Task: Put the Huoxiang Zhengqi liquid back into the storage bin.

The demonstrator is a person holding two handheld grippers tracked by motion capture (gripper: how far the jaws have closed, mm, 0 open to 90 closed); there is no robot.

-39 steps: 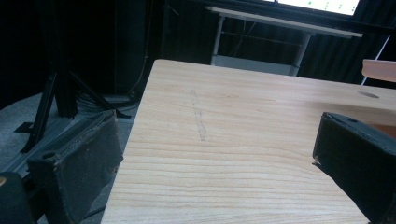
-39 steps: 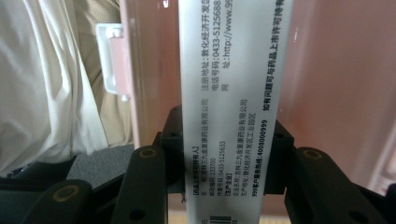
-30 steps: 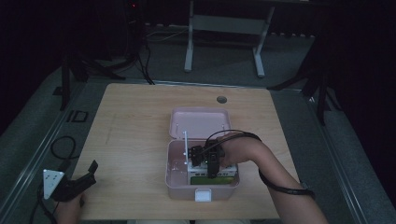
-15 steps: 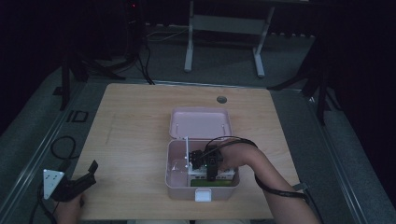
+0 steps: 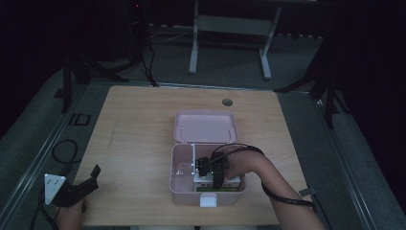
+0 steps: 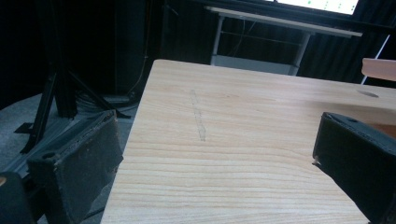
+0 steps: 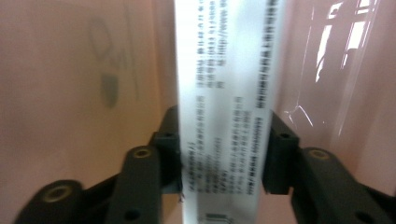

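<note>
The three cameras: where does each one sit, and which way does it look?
High view: above the person's side, looking forward and down at the wooden table and open pink box; both forearms and tools enter from below.
Left gripper view: rides the left tool, looking along its two black jaws, set wide apart, across the bare tabletop.
Right gripper view: rides the right tool inside the box, jaws clamped on a white printed carton.
Shared: high and left gripper views both show the table.

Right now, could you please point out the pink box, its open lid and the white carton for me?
pink box (image 5: 179, 195): high view, its front left wall.
open lid (image 5: 206, 127): high view, its inner face.
white carton (image 7: 224, 88): right gripper view, its printed side.
</note>
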